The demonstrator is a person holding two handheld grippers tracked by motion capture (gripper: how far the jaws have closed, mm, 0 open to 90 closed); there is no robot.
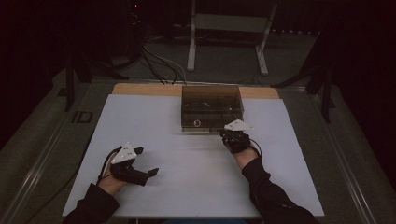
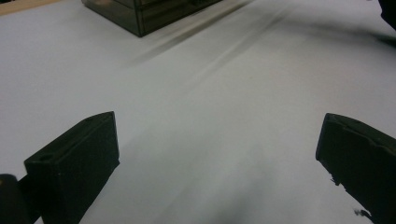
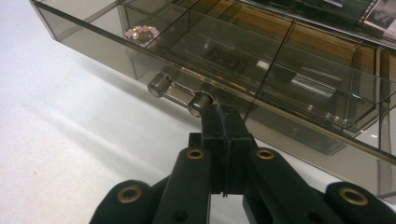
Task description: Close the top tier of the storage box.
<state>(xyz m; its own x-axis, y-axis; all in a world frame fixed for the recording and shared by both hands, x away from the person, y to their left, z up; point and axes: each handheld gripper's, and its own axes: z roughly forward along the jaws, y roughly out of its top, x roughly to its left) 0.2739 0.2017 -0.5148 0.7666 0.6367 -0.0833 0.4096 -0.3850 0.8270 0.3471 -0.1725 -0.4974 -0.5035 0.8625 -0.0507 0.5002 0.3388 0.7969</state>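
A smoky see-through drawer box (image 1: 211, 108) stands at the far middle of the white mat; the left gripper view shows its corner (image 2: 144, 11). In the right gripper view its drawer front carries a clear bar handle (image 3: 180, 93), and a pale bead bracelet (image 3: 140, 33) lies in one compartment. My right gripper (image 3: 223, 116) is shut, its tip touching the right post of the handle, with nothing seen between the jaws; from above it (image 1: 227, 134) sits at the box's front right. My left gripper (image 1: 152, 172) rests low on the mat at near left, open and empty (image 2: 219, 154).
The white mat (image 1: 187, 158) covers a wooden table whose far edge (image 1: 140, 88) shows behind the box. Beyond the table, cables (image 1: 159, 60) lie on the floor beside a white stand's legs (image 1: 191, 46). A dark sleeve (image 1: 271, 191) reaches in from the bottom right.
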